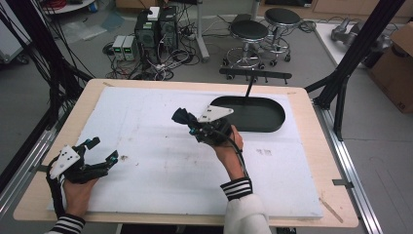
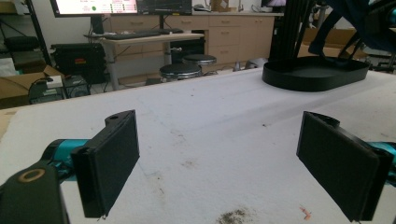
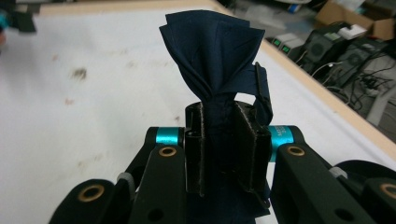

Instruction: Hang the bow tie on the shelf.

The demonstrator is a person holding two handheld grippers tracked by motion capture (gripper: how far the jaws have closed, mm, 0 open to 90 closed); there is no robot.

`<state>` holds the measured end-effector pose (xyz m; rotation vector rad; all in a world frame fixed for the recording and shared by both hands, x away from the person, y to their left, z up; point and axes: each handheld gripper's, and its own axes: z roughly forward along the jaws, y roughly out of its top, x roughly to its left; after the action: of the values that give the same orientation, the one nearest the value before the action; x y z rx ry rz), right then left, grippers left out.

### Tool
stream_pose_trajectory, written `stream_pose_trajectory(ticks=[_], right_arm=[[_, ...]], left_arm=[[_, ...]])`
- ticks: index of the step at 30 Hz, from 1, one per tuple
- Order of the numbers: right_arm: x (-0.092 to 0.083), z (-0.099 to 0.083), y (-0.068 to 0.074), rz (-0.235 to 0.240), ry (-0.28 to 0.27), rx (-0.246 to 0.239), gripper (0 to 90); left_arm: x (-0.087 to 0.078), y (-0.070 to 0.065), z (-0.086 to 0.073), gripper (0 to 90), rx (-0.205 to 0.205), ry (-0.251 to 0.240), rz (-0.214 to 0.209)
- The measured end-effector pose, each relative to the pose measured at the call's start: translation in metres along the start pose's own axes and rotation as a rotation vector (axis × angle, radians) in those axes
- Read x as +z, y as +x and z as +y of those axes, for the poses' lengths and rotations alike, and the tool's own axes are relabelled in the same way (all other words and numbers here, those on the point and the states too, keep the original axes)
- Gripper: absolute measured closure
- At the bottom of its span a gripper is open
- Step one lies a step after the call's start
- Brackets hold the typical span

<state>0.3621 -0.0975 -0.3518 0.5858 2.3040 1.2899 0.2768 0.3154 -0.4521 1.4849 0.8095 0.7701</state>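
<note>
Navy cloth (image 3: 212, 56) pinched in right claw (image 3: 219, 149); left claw (image 2: 229, 163) spread; black tray (image 1: 265, 122) nearby.

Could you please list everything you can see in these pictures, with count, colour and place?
cloth piece: one, dark navy, pinched in the right gripper's jaws
tray: one, black, oval, far right on the table
table: one, white mat over a wooden top
stools: two, black seats, on the floor beyond the table
left gripper: one, black, jaws wide apart, near left edge
right gripper: one, black, shut on the cloth, mid-table
</note>
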Motion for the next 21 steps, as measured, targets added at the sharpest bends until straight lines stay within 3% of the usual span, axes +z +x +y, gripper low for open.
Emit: stream_pose_trajectory(ticks=[2,10,12,15,17,21], right_arm=[[-0.007,0.000,-0.005,-0.046,-0.039,0.026,74.5],[-0.027,-0.003,-0.019,-0.139,-0.158,0.127,74.6],[-0.032,-0.006,-0.025,-0.149,-0.178,0.156,74.6],[-0.038,-0.009,-0.031,-0.198,-0.193,0.188,74.5],[-0.043,-0.012,-0.035,-0.225,-0.233,0.216,74.6],[-0.047,-0.013,-0.039,-0.255,-0.247,0.234,74.6]], left_arm=[[0.000,0.000,0.000,13.4,0.000,0.000,0.000],[0.000,0.000,0.000,13.4,0.001,0.000,0.000],[0.000,0.000,0.000,13.4,0.001,0.000,0.000],[0.000,0.000,0.000,13.4,0.001,0.001,0.000],[0.000,0.000,0.000,13.4,0.001,0.000,0.000],[0.000,0.000,0.000,13.4,0.001,0.000,0.000]])
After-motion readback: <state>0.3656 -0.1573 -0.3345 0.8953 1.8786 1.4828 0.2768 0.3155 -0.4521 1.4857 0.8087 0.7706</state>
